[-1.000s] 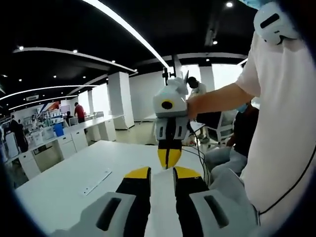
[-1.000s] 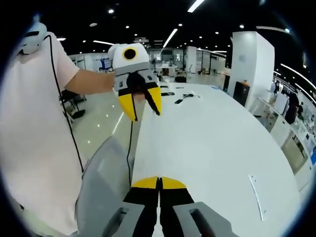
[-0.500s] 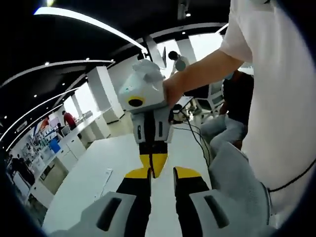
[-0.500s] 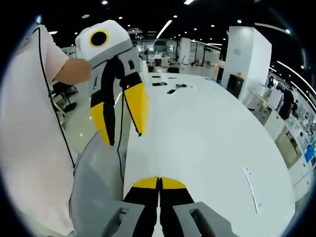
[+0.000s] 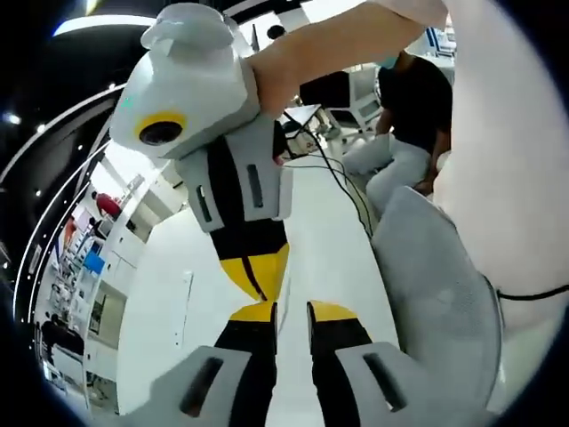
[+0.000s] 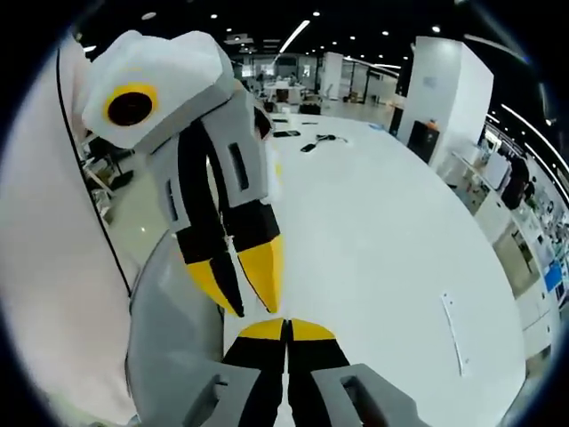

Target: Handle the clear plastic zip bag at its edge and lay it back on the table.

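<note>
White table runs away beneath the left gripper view. At the bottom the left hand-held gripper shows its two yellow-tipped jaws parallel with a narrow gap between them, released, and nothing can be made out in the gap. Just beyond its tips the right hand-held gripper comes down from above, held by a hand, with its yellow tips pressed together. Whether they pinch anything cannot be told. A thin, pale flat strip lies on the table to the left, well apart from both. It cannot be told whether this is the clear zip bag. A grey rounded form stands near on the right beside the person's pale shirt. A black cable trails across the table toward a seated person at the far side.

In the right gripper view the right hand-held gripper has its jaws clenched, yellow tips touching. The left hand-held gripper reaches in from the left, its tips a little apart and just beside the right one's tips. The table stretches far, with the strip lying flat at the right and small dark items at the far end. The grey form sits near left.
</note>
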Available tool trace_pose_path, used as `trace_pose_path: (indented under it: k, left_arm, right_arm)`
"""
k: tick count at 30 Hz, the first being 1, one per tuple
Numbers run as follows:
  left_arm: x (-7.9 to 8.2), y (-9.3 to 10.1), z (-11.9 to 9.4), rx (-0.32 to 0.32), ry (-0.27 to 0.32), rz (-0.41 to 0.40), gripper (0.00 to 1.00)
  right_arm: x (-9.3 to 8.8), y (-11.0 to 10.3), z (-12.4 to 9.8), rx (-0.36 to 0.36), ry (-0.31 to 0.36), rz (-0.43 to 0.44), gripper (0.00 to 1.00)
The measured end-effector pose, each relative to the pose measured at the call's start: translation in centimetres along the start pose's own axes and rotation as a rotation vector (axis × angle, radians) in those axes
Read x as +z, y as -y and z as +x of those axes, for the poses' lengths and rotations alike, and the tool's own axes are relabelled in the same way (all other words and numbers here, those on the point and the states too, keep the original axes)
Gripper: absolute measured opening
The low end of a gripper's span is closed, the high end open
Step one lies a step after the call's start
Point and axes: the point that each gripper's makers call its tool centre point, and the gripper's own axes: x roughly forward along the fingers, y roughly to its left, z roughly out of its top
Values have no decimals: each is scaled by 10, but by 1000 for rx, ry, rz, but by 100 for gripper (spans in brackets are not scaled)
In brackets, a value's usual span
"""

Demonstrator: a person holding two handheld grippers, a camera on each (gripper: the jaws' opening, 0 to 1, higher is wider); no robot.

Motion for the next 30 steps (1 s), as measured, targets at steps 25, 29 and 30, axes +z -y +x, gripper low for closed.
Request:
trace_pose_path:
  k: [25,29,30]
  left_arm:
    - [-7,25,6,-135,-65,-79,0]
    - [-7,34,5,-172,-66,-102,0]
    - [-8,38,5,-190,-70,-111,0]
  right_arm:
    - [-8,10,2,-58,-61,71,0]
    - [-10,15,2,-74,-66,87,0]
    - [-10,17,1,-82,-67,90,0]
